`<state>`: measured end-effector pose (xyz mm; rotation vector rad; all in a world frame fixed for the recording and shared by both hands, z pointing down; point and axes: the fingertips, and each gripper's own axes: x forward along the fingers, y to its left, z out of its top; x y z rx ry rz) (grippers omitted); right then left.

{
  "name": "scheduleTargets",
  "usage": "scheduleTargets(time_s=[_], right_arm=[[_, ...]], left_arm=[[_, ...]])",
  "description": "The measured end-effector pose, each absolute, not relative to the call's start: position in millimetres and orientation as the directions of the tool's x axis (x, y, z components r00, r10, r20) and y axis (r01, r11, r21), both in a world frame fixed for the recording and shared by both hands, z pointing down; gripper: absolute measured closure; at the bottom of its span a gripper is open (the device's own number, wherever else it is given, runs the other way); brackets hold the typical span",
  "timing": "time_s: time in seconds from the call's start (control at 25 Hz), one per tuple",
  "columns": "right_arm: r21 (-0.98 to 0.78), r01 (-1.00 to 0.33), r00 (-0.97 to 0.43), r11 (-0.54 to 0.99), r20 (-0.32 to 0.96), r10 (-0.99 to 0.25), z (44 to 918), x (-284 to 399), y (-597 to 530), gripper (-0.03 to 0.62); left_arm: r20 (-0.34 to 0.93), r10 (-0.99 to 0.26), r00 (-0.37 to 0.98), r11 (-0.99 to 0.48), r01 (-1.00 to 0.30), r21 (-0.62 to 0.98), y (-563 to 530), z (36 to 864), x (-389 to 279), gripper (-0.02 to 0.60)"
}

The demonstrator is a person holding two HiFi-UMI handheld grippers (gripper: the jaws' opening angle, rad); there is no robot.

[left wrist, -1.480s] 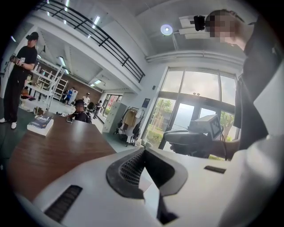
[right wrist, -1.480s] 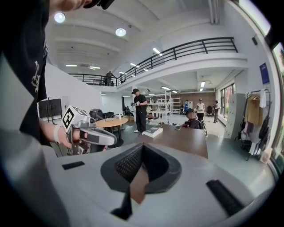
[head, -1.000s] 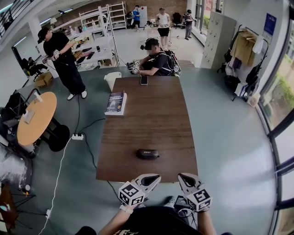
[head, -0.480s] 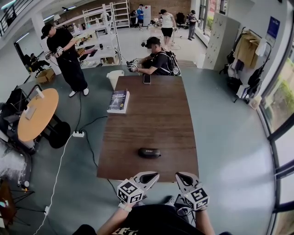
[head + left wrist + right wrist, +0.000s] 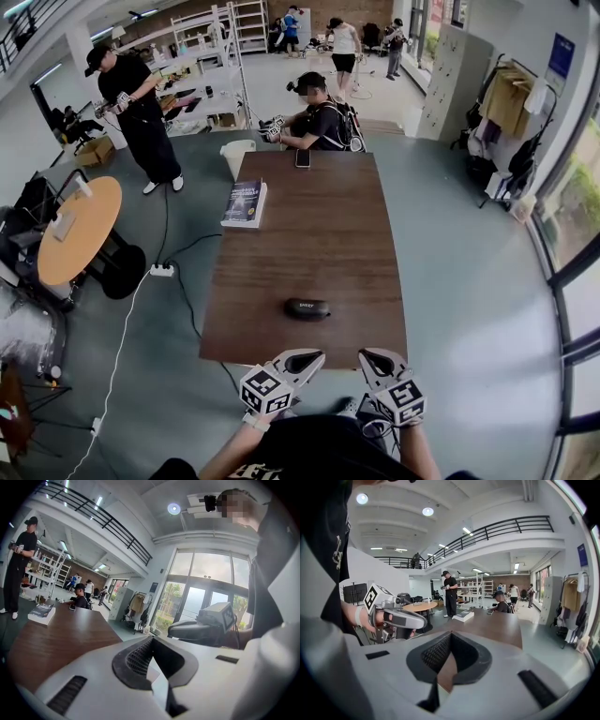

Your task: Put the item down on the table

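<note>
A black oblong case [image 5: 307,308] lies flat on the dark wooden table [image 5: 309,225], close to its near edge. My left gripper [image 5: 314,357] and right gripper [image 5: 367,357] hover side by side just short of that edge, near my body and apart from the case. Both are shut with nothing between the jaws. In the left gripper view the fingertips meet at the left gripper [image 5: 151,640], and in the right gripper view they meet at the right gripper [image 5: 449,635]. The case is hidden in both gripper views.
A book [image 5: 246,202] lies at the table's left edge and a phone [image 5: 303,157] at its far end, where a person [image 5: 319,120] sits. Another person [image 5: 141,112] stands at the far left. A round orange table [image 5: 80,230] and a power strip [image 5: 161,270] are at the left.
Neither gripper nor the case has visibly moved. The head view has shifted a little, and the standing person at the far left has moved slightly.
</note>
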<state>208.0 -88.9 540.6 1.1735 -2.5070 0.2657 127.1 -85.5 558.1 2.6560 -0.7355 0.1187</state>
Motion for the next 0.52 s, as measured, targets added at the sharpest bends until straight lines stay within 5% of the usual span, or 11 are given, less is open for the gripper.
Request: scheduleTargets(time_s=[0.52], right_arm=[[-0.026,-0.771,-0.592,0.637,0.400,-0.700,541.7,205.6,-85.2,0.608]], left_arm=[[0.179,-0.485,0.856,-0.784,-0.516,0.344,-82.5,559.6,124.6,0.576]])
